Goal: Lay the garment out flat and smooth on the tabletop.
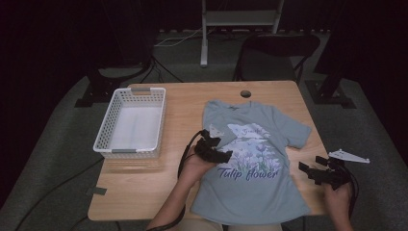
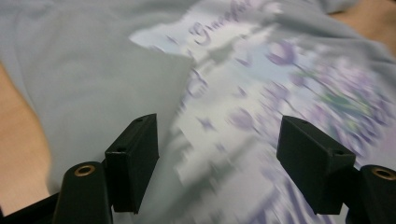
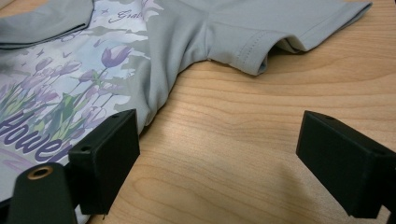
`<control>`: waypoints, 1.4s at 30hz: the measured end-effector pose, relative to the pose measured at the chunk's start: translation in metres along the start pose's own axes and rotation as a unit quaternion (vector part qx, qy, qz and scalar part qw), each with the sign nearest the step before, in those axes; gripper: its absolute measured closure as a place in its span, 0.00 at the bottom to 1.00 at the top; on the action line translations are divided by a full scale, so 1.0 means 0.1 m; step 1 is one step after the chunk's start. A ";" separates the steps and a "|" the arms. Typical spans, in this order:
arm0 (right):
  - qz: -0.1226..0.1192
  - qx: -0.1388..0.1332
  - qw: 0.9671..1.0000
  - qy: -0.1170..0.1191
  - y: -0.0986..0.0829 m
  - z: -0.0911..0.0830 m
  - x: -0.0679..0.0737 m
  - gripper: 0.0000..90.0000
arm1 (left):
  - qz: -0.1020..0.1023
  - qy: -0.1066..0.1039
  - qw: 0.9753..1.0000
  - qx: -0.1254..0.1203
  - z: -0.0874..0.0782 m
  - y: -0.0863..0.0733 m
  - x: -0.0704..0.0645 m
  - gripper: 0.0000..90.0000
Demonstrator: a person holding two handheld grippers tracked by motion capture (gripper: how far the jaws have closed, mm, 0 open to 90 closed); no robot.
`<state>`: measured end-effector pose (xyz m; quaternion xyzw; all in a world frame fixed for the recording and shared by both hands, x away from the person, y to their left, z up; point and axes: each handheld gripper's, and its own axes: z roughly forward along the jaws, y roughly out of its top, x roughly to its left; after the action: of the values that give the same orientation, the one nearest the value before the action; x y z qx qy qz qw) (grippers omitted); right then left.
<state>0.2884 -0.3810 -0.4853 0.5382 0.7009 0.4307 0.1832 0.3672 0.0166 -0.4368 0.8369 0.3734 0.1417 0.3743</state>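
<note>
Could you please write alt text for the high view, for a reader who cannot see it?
A pale blue printed T-shirt lies flat on a wooden table. The left gripper is over its left side, the right gripper open beside its right edge, and a white plastic basket sits at left.

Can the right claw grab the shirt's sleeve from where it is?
Probably yes. The right claw is open beside the shirt, and only bare table lies between it and the sleeve.

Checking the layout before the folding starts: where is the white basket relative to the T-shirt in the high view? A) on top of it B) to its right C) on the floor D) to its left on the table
D: the white basket stands on the table left of the T-shirt, apart from it.
</note>
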 end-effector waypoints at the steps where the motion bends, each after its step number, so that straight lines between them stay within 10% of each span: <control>1: 0.000 0.000 1.000 0.000 0.00 0.00 0.00 0.14 | 0.000 0.000 1.000 0.000 0.00 0.00 0.00 0.35; 12: 0.003 0.011 1.000 0.012 0.00 0.02 -0.02 0.14 | 0.012 0.068 0.996 0.057 0.68 0.38 0.06 0.35; 20: 0.007 0.016 1.000 0.020 0.00 0.02 -0.03 0.14 | -0.006 0.063 0.996 0.062 0.87 0.36 0.15 0.35; 32: 0.007 0.027 0.999 0.016 0.00 0.05 -0.02 0.16 | -0.003 0.063 0.997 0.043 0.81 0.36 0.23 0.94; 42: 0.011 0.031 0.999 0.018 0.00 0.06 -0.03 0.16 | -0.035 0.110 0.993 0.003 0.43 0.37 0.53 0.98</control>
<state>0.2935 -0.3812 -0.4887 0.5432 0.7115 0.4202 0.1489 0.4448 0.0167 -0.4419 0.8035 0.4422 0.2187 0.3332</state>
